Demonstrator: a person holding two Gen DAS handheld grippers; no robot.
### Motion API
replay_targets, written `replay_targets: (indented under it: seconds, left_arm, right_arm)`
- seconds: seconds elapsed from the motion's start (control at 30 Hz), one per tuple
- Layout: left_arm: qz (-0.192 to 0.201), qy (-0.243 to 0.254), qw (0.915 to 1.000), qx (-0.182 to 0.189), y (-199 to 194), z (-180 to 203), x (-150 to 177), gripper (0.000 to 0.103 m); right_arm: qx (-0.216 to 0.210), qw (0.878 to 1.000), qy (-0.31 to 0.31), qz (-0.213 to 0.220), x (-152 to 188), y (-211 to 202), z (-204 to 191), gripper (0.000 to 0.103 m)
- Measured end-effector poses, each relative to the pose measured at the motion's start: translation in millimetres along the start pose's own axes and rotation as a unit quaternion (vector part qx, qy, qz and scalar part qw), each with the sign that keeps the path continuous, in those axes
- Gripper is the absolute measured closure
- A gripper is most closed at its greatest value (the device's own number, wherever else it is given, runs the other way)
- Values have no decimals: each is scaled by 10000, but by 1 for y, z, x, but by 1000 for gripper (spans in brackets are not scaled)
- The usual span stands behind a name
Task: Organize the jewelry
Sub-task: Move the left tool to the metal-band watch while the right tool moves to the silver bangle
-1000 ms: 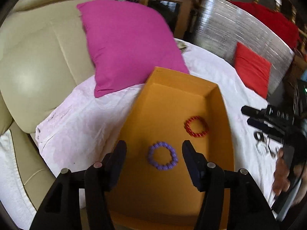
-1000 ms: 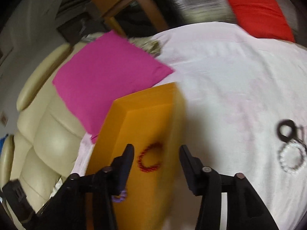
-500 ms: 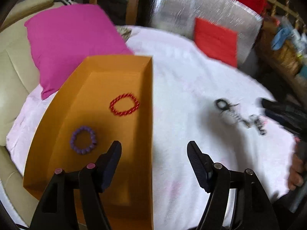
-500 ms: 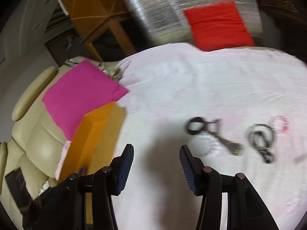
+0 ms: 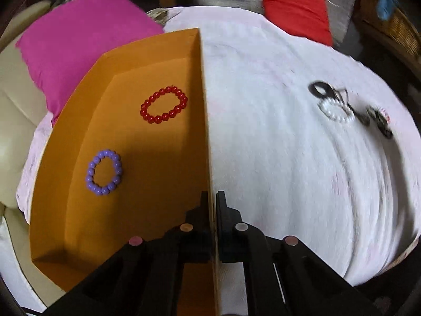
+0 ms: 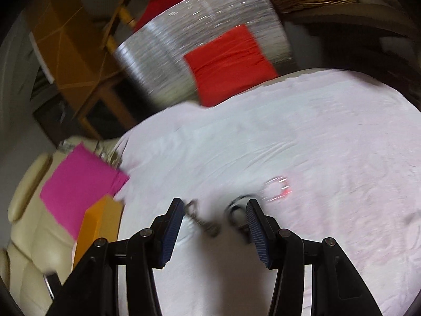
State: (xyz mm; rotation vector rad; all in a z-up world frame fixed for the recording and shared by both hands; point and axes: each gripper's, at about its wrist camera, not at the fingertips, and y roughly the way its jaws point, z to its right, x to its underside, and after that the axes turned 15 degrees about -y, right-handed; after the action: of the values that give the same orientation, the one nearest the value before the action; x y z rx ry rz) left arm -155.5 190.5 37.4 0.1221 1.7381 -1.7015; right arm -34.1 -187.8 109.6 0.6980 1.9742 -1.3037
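The left gripper is seen clenched on the right-hand wall of the orange box, one pad inside and one outside; its jaws have just been closing onto that wall. The box is set at the left side of the worktop, which is covered w/ a pale pink-white cloth, & its left part hangs past the cloth edge toward a cream sofa. Inside the box a red bead bracelet is laid toward the far end, & a purple bead bracelet nearer the close left corner; the two are kept well apart, both flat on the floor of the box.

Toward the right edge of the worktop a blurred cluster is made out: a black ring, a white bead bracelet just beside it, and further dark pieces too smeared to be identified.

The right gripper is held released, jaws approx half apart, nothing pressed btwn the pads. Below & between them, on the cloth, a dark chain-like piece & a dark ring are seen, blurred; whether they are touched cannot be told. A faint pinkish piece is laid just beyond

A magenta cushion is leaned at the far left corner, a red cushion beyond the far edge
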Motion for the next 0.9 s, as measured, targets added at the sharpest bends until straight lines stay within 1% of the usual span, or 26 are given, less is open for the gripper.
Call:
replay_targets:
  seconds: [0.13,0.23,0.33,0.4,0.5,0.57,0.6,0.67,0.7,0.73,0.77,0.8,0.83,0.9]
  left_arm:
    - [46,685,9976,-15,-16,13,25,99]
    - [114,1277,9917,1,-28,21,48,97]
    - [113,1747,9845,45,-40,23,71,96]
    - [109,1789,9838,84,-47,17,76,96]
    - [165,1468,9887,245,-54,10,69,96]
    - [406,1437,9885,240,-60,19,63,96]
    - [584,1453,9875,183,-70,26,56,96]
    - [849,1474,9845,425,-88,37,46,90]
    - [1018,1515,9815,578,-100,46,39,79]
    - [1144,1538,9793,657,-107,54,34,59]
    - [1314,1531,9763,780,-116,67,27,49]
    - [1400,1509,9746,882,-120,75,23,43]
    - [1413,1475,9731,1063,-120,88,16,43]
    - [1223,1308,9753,1297,-109,108,2,43]
  right_arm:
    - [195,9992,345,68,-6,-7,31,49]
    - [328,9981,499,116,-10,-11,49,49]
    - [416,9977,541,15,-10,-8,60,49]
    - [353,9978,548,-100,-9,-4,66,49]
    - [247,9980,408,-410,-7,8,66,49]
    - [54,9969,429,-653,-5,19,68,49]
    - [-95,9956,520,-774,-3,25,69,49]
    - [-268,9931,665,-932,-1,34,73,49]
    - [-293,9919,737,-995,0,37,76,49]
    - [-299,9910,792,-1042,1,39,78,49]
    - [-310,9898,858,-1094,2,42,81,49]
    - [-330,9888,925,-1128,2,44,85,49]
    - [-338,9882,965,-1141,3,46,87,49]
    - [-347,9871,998,-1206,3,49,91,49]
